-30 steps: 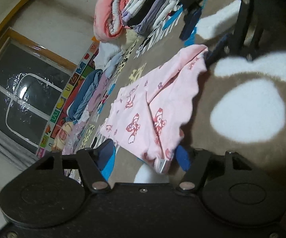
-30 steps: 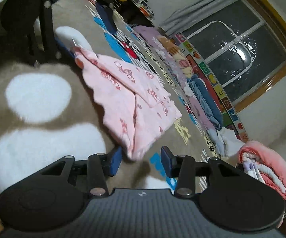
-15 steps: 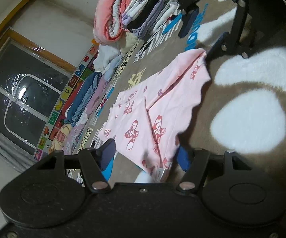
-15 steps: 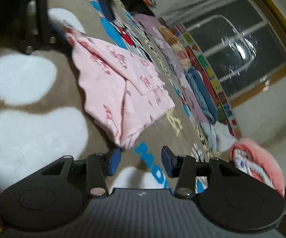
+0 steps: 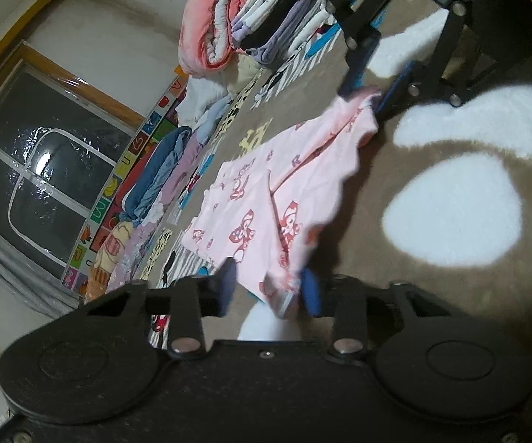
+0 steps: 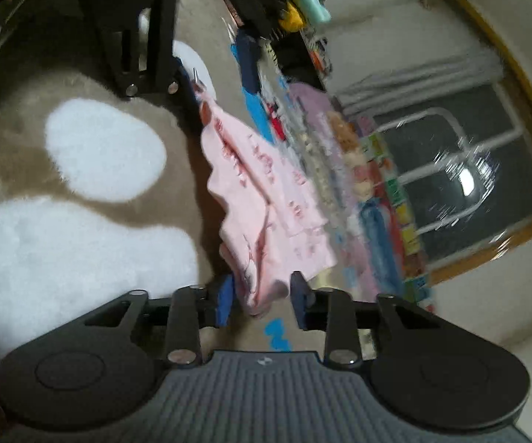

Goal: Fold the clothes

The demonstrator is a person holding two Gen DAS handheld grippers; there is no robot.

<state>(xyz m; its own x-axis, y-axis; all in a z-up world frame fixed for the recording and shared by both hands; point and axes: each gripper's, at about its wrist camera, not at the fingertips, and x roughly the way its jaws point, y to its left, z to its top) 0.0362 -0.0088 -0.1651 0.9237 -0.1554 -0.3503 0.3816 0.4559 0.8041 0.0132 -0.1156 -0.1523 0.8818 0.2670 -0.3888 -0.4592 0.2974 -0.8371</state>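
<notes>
A pink garment with red prints (image 5: 266,192) lies half folded on the brown rug; it also shows in the right wrist view (image 6: 266,192). My left gripper (image 5: 268,291) has its jaws apart around the garment's near corner, which lies between the blue pads. My right gripper (image 6: 262,299) is at the opposite end, jaws apart around that corner, which hangs lifted between the pads. Each gripper also appears at the far end of the garment in the other's view: the right gripper (image 5: 380,99) and the left gripper (image 6: 188,81).
The brown rug has white paw-shaped patches (image 5: 454,210). A stack of folded bedding and clothes (image 5: 251,18) stands by the wall. More clothes (image 5: 159,177) lie along a coloured alphabet mat under the window (image 5: 37,170).
Both grippers have moved in onto the garment's ends, with the corners now between their pads. The garment's long edge has lifted off the rug. The right wrist view is blurred by motion.
</notes>
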